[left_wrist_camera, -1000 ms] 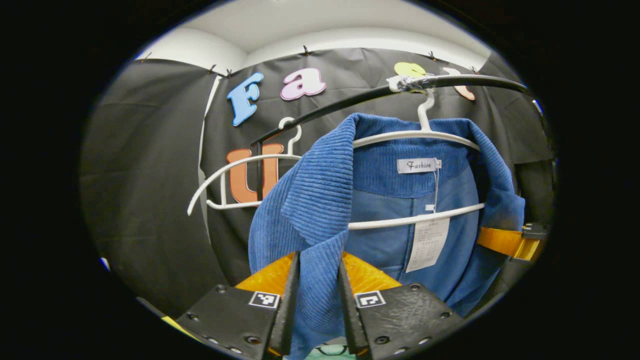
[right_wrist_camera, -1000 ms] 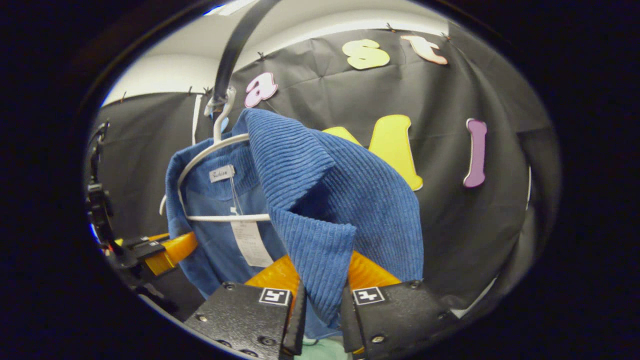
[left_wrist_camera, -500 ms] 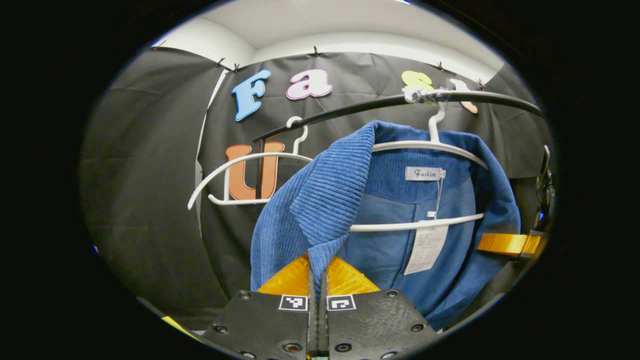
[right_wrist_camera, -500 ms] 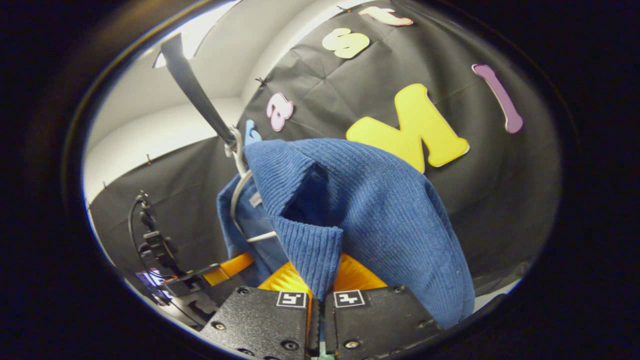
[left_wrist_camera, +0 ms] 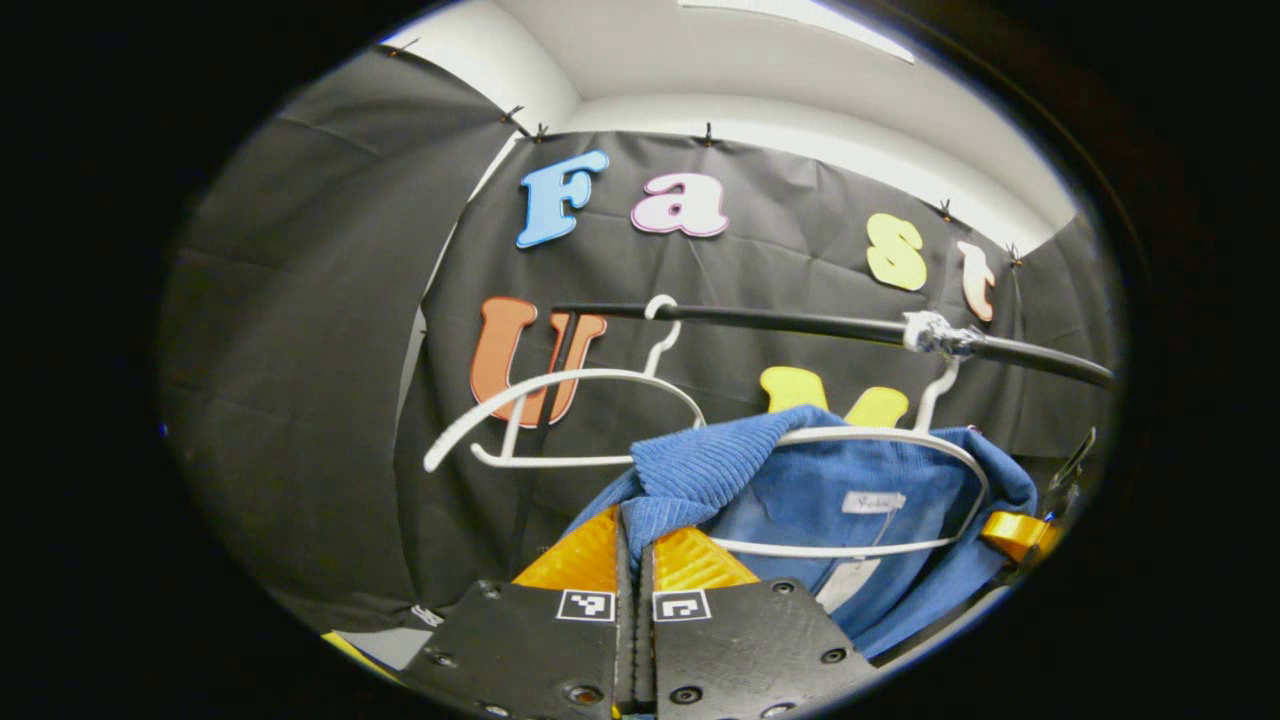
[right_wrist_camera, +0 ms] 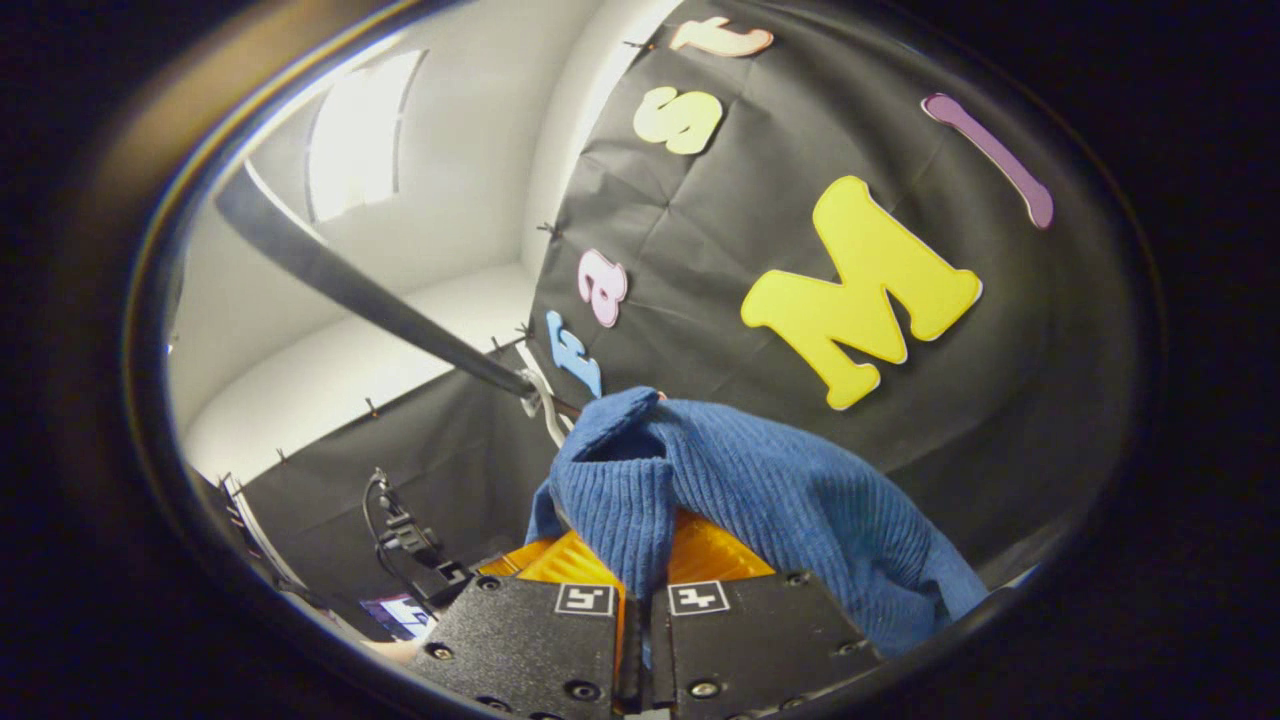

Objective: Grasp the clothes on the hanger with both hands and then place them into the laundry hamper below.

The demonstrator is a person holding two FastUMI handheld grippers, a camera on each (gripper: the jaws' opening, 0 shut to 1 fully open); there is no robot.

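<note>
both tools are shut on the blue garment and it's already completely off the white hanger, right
Not quite. Both the left tool and the right tool are shut on the blue garment, but it is not off yet: the left gripper view shows the white hanger inside its collar, hooked on the black rail.

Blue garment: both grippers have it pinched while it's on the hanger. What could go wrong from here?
1. The blue garment drapes over the white hanger; pulling may drag that hanger off the black rail.
2. The left gripper and right gripper each pinch a narrow fold, which could slip.
</note>
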